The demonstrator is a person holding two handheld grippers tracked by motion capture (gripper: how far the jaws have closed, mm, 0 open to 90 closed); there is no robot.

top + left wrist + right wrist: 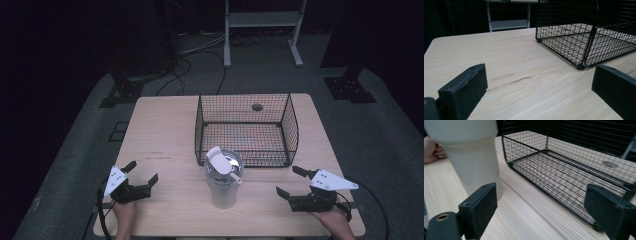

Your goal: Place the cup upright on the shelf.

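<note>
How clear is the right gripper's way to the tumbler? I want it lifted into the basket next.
Probably clear, yes: the right gripper is open, and bare table lies between it and the tumbler. The basket stands behind.

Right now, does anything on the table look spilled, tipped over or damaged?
Nothing spilled or tipped. The cup stands upright with its lid flap open, and the wire basket sits flat. The one flaw is a faint scuff in the table.

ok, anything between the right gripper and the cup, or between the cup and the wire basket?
Nothing visible. Bare table lies between the open right gripper and the lidded cup. The wire basket stands just behind the cup, open-topped and empty; only its near wall would have to be cleared.
</note>
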